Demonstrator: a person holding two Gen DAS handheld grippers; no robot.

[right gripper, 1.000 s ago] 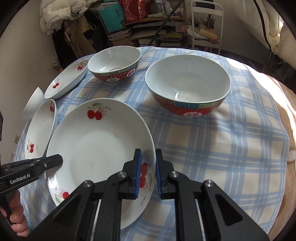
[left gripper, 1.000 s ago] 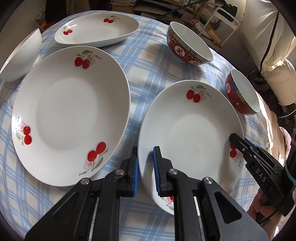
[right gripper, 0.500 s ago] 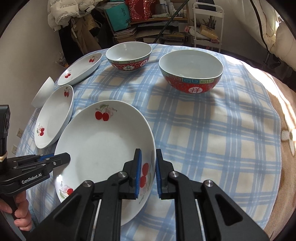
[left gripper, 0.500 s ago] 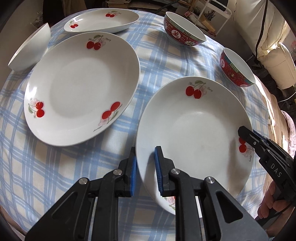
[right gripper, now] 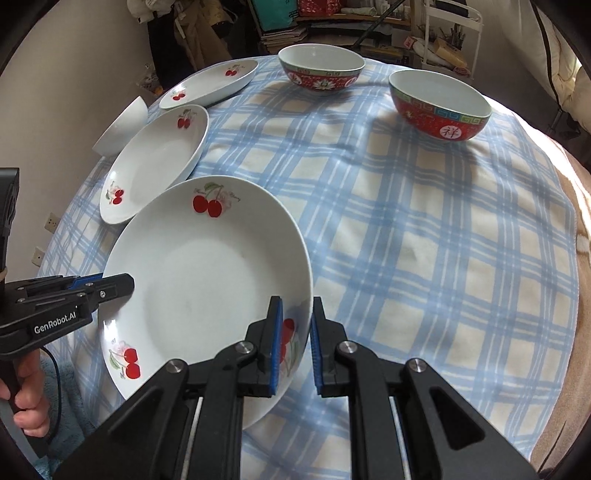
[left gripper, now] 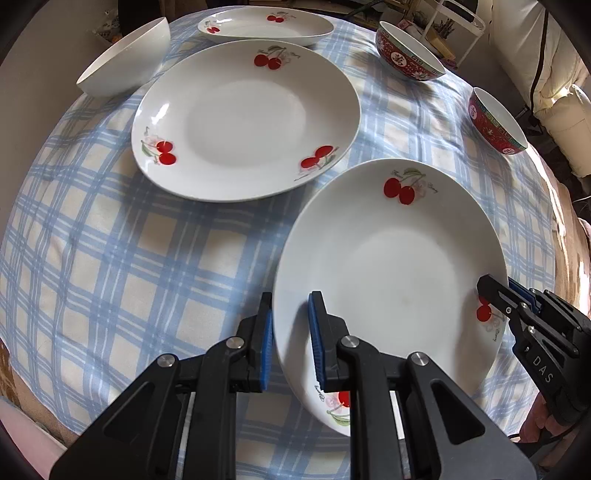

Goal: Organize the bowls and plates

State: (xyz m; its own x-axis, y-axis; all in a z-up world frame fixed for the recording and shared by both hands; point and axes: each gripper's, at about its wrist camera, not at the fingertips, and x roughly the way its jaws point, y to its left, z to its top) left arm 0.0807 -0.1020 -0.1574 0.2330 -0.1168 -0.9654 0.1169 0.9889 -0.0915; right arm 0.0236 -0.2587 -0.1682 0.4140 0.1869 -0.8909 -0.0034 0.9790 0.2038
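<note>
A white cherry-print plate [left gripper: 391,266] is held above the checked tablecloth by both grippers. My left gripper [left gripper: 290,343] is shut on its near-left rim. My right gripper [right gripper: 296,339] is shut on its opposite rim; the plate also shows in the right wrist view [right gripper: 207,273]. A second cherry plate [left gripper: 243,118] lies on the table beyond it, and a third [left gripper: 266,27] lies at the far edge. A white bowl [left gripper: 125,59] sits at the far left. Two red patterned bowls [right gripper: 321,68] [right gripper: 441,103] stand on the far right side.
The round table carries a blue and cream checked cloth [right gripper: 424,258]. Shelves with books and a white rack [right gripper: 450,22] stand behind the table. A white padded item [left gripper: 565,122] is off the table's right side.
The held plate has risen off the cloth with both grippers on its rim. The other dishes now look farther away and lower in both views.
</note>
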